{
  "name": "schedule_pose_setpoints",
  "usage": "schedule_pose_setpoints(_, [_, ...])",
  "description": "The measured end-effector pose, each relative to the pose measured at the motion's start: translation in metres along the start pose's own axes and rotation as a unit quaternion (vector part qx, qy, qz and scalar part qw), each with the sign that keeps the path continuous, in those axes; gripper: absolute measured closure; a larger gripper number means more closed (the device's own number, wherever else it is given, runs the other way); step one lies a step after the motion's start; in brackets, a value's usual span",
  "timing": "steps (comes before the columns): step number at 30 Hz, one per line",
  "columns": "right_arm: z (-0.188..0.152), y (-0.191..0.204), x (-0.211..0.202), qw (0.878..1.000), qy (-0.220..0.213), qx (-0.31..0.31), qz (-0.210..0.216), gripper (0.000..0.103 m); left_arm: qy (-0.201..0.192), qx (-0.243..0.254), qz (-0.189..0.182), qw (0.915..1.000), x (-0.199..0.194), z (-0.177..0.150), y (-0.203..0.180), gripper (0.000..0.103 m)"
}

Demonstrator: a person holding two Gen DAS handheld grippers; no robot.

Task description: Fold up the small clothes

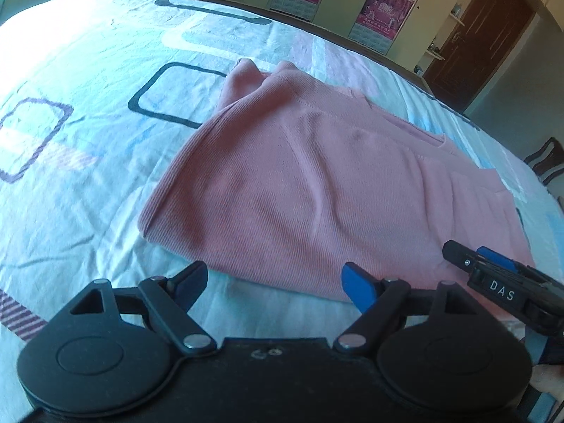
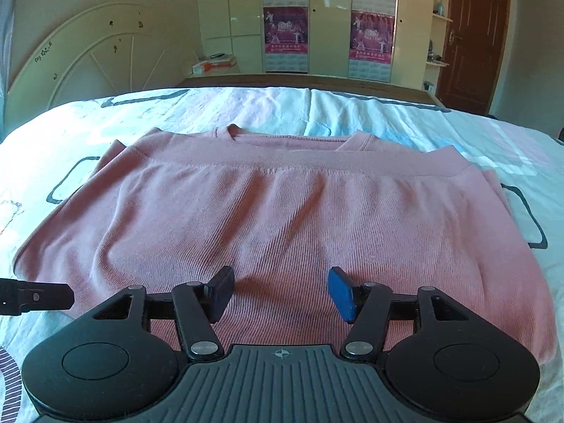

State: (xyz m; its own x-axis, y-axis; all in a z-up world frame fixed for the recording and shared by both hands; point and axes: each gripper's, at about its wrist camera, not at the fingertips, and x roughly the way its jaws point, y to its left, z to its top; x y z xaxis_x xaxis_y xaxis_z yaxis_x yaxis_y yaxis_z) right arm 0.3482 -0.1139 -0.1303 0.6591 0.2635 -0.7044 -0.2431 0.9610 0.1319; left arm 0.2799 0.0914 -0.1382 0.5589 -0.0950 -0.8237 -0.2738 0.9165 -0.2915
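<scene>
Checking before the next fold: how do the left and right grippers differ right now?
The left gripper sits at the pink top's near edge, partly over bare bedsheet; the right gripper is fully over the fabric. The left's fingers are spread wider than the right's. Both are open, holding nothing.

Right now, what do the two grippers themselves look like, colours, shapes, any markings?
Both are matte black. The left gripper has two round discs at its base, linkage arms with silver pivot pins, and two short fingers with blue pads. The right gripper matches, with a ribbed grey top plate bearing a small crosshair mark. Seen from the left wrist view, its side carries white letters "DAS". No cables or sleeves show.
</scene>
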Motion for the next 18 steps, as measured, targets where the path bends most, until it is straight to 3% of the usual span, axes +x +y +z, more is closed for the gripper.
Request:
schedule_pose_setpoints(4, [-0.004,-0.001,-0.008,1.0,0.002,0.014,-0.006,0.044,0.021,-0.076,-0.071,0.9943,0.005,-0.014,0.024,0.022])
schedule_pose_setpoints(8, [-0.009,-0.002,-0.012,1.0,0.003,0.025,-0.012,0.044,-0.023,-0.133,-0.125,0.983,0.012,-0.02,0.041,0.021])
schedule_pose_setpoints(14, [-0.006,-0.001,-0.012,0.999,-0.01,0.029,-0.02,0.044,-0.079,-0.172,-0.158,0.9691,0.037,-0.002,0.049,0.025])
schedule_pose_setpoints(15, [-0.004,0.0,-0.01,0.999,-0.01,0.03,-0.02,0.044,-0.086,-0.178,-0.161,0.9669,0.041,0.002,0.051,0.028])
schedule_pose_setpoints(18, [0.002,0.0,-0.002,0.999,-0.008,0.03,-0.023,0.044,-0.1,-0.194,-0.161,0.9624,0.054,0.013,0.059,0.053])
